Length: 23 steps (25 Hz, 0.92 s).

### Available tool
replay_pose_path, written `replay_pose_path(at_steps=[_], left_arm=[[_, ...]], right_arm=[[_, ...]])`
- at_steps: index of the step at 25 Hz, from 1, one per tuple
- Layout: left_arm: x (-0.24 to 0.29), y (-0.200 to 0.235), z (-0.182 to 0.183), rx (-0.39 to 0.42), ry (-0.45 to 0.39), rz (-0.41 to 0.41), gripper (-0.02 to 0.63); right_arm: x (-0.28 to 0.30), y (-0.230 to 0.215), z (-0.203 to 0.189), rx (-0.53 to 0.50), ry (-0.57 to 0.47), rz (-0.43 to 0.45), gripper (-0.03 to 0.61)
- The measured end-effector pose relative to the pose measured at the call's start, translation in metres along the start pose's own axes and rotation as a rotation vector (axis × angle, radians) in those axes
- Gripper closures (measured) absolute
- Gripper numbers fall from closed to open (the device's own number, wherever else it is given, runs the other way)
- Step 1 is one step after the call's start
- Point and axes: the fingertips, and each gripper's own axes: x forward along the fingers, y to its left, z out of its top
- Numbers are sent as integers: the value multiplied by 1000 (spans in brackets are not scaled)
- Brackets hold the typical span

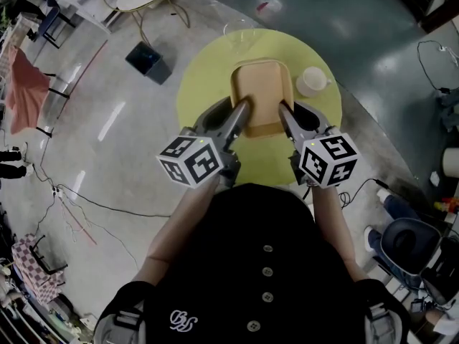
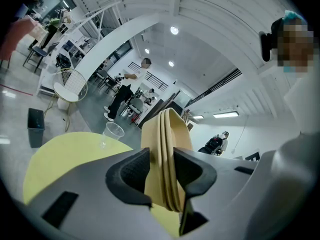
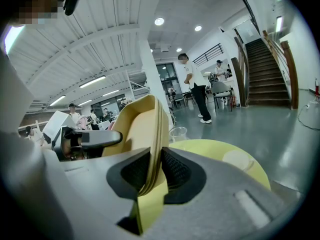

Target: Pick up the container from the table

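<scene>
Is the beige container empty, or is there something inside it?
Empty. The head view shows only the bare beige inside of the container, with nothing lying in it.

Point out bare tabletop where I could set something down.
Bare: the table on its left side, between the container and the left rim. Crowded: the middle, where the left hand-held gripper and right hand-held gripper clamp the container, the white cup right of it, and the clear cup at the far edge.
</scene>
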Motion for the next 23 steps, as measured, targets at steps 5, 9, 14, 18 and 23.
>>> replay_pose_path(at_steps=[5,9,14,18,23], left_arm=[[0,1,0,-5,-1,3,485],[-1,1,-1,-7,-1,4,485],[-2,1,-1,-8,-2,3,485],[-1,0,-1,-7,-2,3,485],[1,-2,-4,-8,3,3,485]], right_arm=[[1,0,-1,5,1,6,528],[1,0,-1,5,1,9,528],[1,1,-1,5,0,8,528],[0,1,-1,4,-1,6,528],[-3,-2,-2,5,-1,6,528]])
